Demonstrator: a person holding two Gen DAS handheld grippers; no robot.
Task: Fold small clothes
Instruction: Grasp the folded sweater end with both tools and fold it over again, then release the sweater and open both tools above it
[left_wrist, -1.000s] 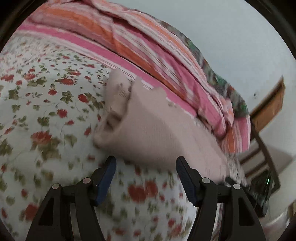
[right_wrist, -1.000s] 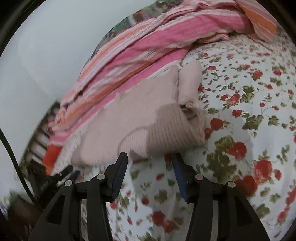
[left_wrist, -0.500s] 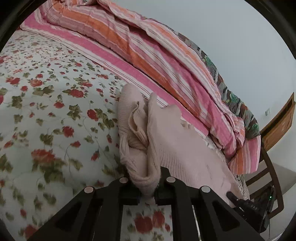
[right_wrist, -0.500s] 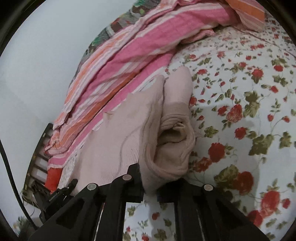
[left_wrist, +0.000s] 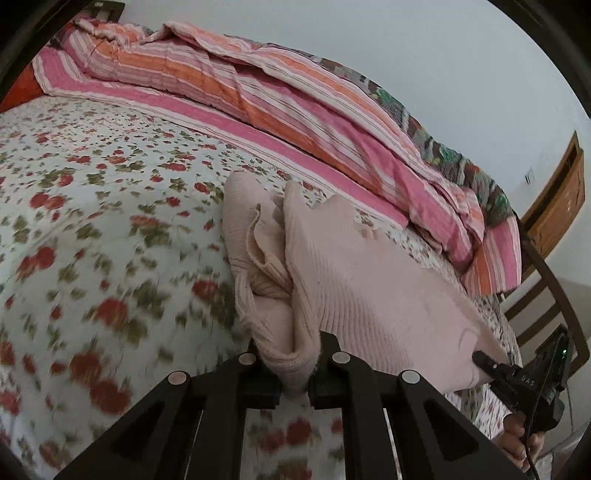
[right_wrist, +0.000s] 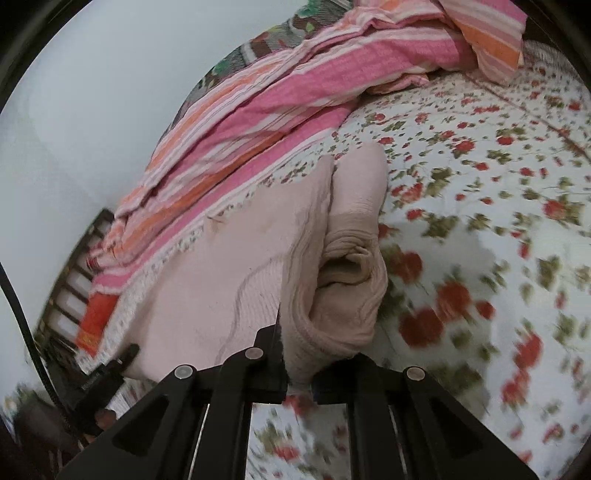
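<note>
Left claw (left_wrist: 293, 387), black and two-fingered, at 6 o'clock in the left wrist view: clamped on a bunched corner of the pale pink ribbed knit garment (left_wrist: 354, 288), cloth squeezed to a narrow pleat between the pads. Jaws just closed, with fabric caught in them. Right claw (right_wrist: 299, 384), same build, at 6 o'clock in the right wrist view: likewise pinched shut on another bunched corner of the same near edge, jaws just closed on it too.

Garment spread over the white bed sheet printed with red roses (left_wrist: 110, 221), near hem raised off the bed, far part lying flat toward 12 o'clock; a rolled, gathered lump of the same knit (right_wrist: 351, 266) beside the held fold. Pink and orange striped quilt (left_wrist: 258, 96) heaped behind, along the wall, toward 1 o'clock.

Handling, judged: light, soft, limp, stretchy; no stiffness to keep a crease, likely to sag between the two grips and drag on the sheet. Not fragile, not slippery. Best held at the hem corners, apart, edge kept taut.

Count: two claws, one garment, one quilt, one bed sheet, and part of one hand (left_wrist: 517, 439) at 4 o'clock in the left wrist view.
</note>
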